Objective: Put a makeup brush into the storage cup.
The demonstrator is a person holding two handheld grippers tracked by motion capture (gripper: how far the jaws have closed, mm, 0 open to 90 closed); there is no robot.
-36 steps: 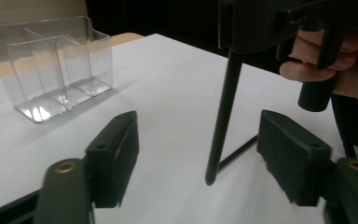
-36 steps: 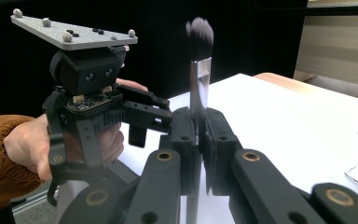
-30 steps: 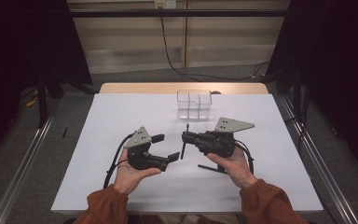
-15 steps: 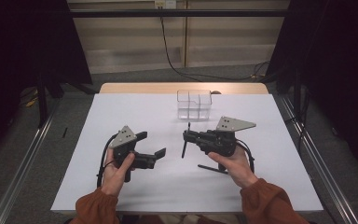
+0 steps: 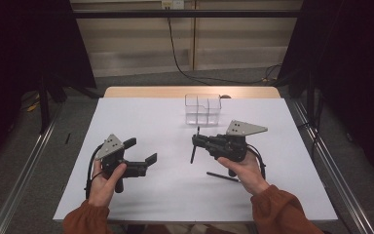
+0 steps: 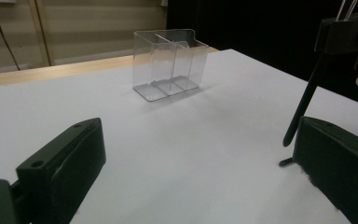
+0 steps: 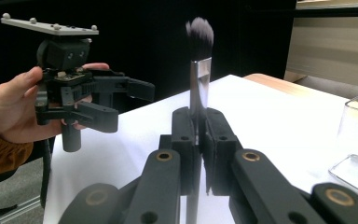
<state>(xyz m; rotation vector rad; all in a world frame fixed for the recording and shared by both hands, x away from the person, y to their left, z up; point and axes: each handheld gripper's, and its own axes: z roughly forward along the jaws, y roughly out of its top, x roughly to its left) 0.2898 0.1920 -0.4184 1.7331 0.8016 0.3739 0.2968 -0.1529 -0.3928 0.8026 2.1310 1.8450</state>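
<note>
Right gripper (image 7: 199, 154) jaws clamp the brush (image 7: 199, 70) upright; left gripper (image 5: 141, 153) gapes empty. Brush could tip the organizer (image 5: 202, 108) near the desk's (image 5: 141, 117) far edge.

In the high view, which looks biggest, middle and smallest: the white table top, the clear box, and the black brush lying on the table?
1. White table top, by far the biggest.
2. Clear box and the lying black brush: too close to rank. The brush looks about as long as the box is wide, but far thinner.

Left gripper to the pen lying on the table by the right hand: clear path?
Probably yes. The left gripper is open and empty, and bare table lies between it and the pen; the right hand sits close beside it.
</note>
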